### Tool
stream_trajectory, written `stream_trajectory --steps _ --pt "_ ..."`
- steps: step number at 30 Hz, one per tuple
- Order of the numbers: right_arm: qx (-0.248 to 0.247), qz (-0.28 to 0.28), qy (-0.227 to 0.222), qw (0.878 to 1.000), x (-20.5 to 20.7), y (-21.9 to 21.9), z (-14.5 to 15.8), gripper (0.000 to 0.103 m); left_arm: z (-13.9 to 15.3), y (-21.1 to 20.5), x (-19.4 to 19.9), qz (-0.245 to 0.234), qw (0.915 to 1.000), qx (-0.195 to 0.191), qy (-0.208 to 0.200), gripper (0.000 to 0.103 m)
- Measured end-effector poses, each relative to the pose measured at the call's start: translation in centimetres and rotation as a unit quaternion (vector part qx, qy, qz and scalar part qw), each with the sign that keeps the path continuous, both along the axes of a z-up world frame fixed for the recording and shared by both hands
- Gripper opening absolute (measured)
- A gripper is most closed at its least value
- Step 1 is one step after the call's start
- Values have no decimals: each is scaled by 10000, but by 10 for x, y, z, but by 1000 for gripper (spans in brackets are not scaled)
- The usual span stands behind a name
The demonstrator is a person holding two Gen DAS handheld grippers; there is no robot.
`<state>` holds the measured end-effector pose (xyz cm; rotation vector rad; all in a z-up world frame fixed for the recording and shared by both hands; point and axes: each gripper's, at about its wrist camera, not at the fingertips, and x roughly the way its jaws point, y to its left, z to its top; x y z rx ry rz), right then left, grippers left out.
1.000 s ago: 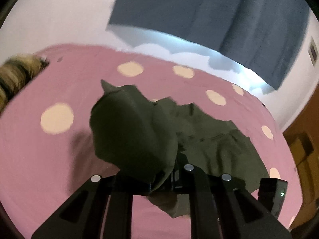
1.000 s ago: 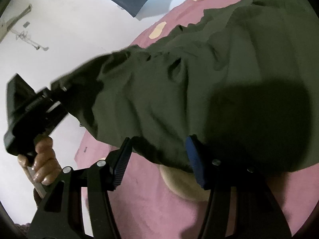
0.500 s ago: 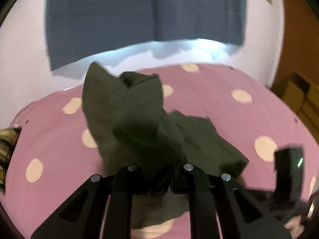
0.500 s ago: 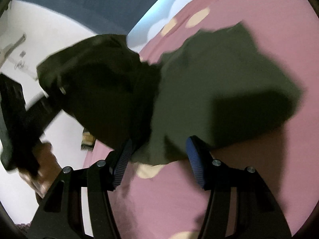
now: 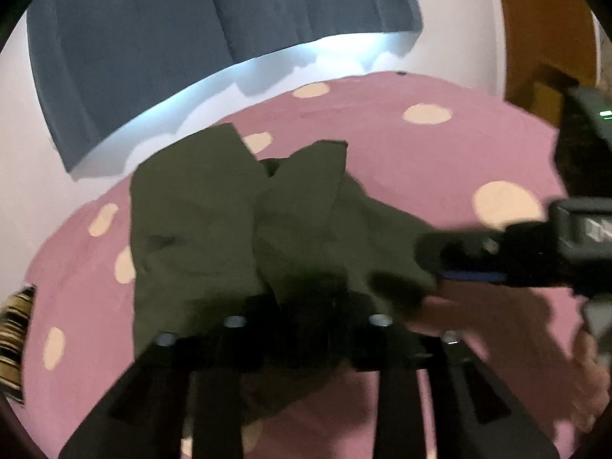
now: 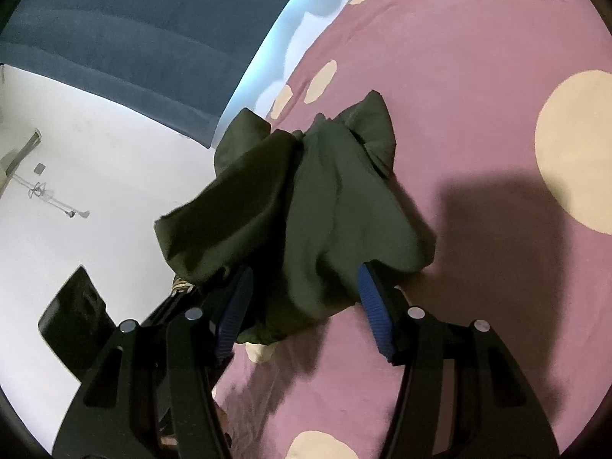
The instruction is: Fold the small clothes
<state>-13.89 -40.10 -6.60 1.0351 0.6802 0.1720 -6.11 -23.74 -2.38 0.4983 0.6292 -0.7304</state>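
A small dark olive garment (image 5: 237, 229) hangs bunched over the pink dotted bed (image 5: 440, 153). My left gripper (image 5: 306, 306) is shut on its near edge and holds it lifted; the fingertips are buried in cloth. In the right wrist view the garment (image 6: 325, 199) droops between the two grippers, its lower end touching the bed (image 6: 478, 114). My right gripper (image 6: 306, 287) is open, its blue pads (image 6: 373, 306) either side of the hanging cloth. The right gripper also shows in the left wrist view (image 5: 478, 264), just right of the garment.
A dark blue curtain (image 5: 191, 38) hangs on the white wall behind the bed. A striped item (image 5: 15, 329) lies at the bed's left edge. A brown door (image 5: 547, 19) is at the right. The left gripper's body (image 6: 76, 317) sits lower left.
The garment has been lifted off the bed and gathered into a narrower bunch. My right gripper has come in close beside the left one, open around the cloth.
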Motion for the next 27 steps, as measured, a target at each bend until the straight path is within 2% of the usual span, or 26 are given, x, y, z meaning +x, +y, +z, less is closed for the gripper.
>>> stream_trajectory --steps 1,7,10,14,19,24,25,27 --pt "26 10 -21 10000 -1 -2 1 63 3 6 -3 -57 9999 -115 48 42" --pt "110 191 -169 9996 2 -7 13 68 27 54 -31 -322 9963 -795 7 69" --pt "26 388 -233 9990 17 -7 30 73 34 85 -26 -178 9928 -1156 239 69" --pt "-183 620 -222 9977 53 -9 52 78 36 122 4 349 9842 -1621 625 69" --pt "-262 1043 119 9941 119 -7 58 78 22 160 42 1040 9747 -1761 897 69" --pt "-397 1673 669 9828 178 8 45 78 1 171 62 1296 9725 -1608 1075 69" --pt "-486 1674 771 9817 186 11 42 78 -4 172 64 1320 9721 -1580 1128 69" --pt "-673 1786 831 9781 193 19 40 57 -11 173 67 1342 9709 -1566 1219 69"
